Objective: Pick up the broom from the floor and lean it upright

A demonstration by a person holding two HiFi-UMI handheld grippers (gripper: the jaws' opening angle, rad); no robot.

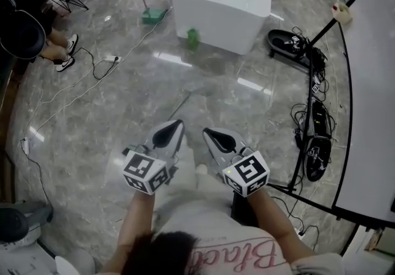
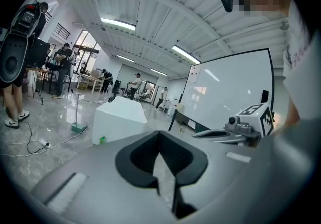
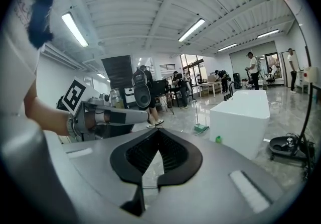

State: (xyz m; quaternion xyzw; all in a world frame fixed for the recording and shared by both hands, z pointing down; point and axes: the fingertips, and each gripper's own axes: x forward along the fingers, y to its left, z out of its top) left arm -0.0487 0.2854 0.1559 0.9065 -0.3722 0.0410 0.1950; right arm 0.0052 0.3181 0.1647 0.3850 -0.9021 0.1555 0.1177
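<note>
Left gripper (image 1: 178, 124): I read its grey jaws closed, empty.
Right gripper (image 1: 207, 132): closed too, empty, beside the left.
Broom (image 1: 179, 106): thin grey stick lying flat on the grey marble floor (image 1: 92, 126), just ahead of both tips.
Beyond: white rectangular block (image 1: 216, 15).

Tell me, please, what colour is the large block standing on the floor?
White; the block shows best in the head view.
</note>
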